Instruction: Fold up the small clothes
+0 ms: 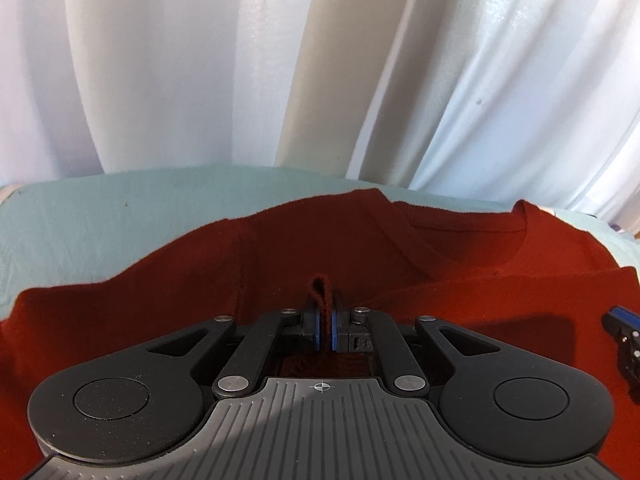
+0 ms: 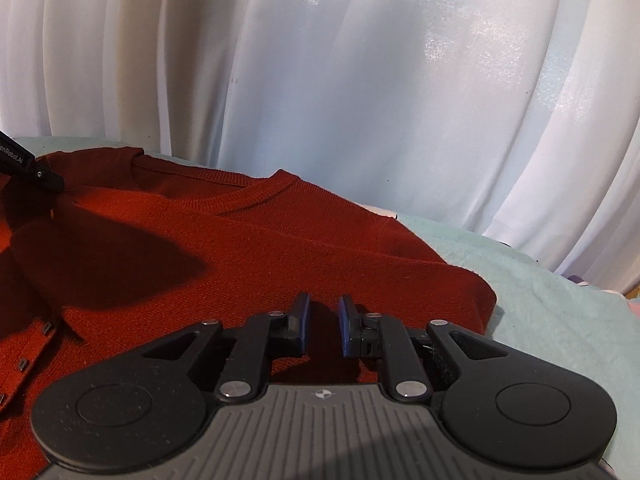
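A rust-red knitted sweater (image 1: pixel 440 248) lies spread on a pale teal sheet (image 1: pixel 100 220), neckline at the far side. My left gripper (image 1: pixel 324 300) is shut on a small raised fold of the red knit (image 1: pixel 320 286) that stands up between its blue pads. In the right wrist view the sweater (image 2: pixel 280 240) fills the left and middle. My right gripper (image 2: pixel 324 308) hovers over its near right part, jaws slightly apart, nothing pinched between them. The right gripper's tip (image 1: pixel 624 328) shows at the right edge of the left wrist view. The left gripper's body (image 2: pixel 28 164) is at the far left by the collar.
White curtains (image 1: pixel 200 60) hang close behind the far edge of the sheet (image 2: pixel 560 320). A row of small dark fasteners (image 2: pixel 36 344) runs along the sweater's edge at lower left. Bare sheet lies left of the sweater in the left wrist view and right of it in the right wrist view.
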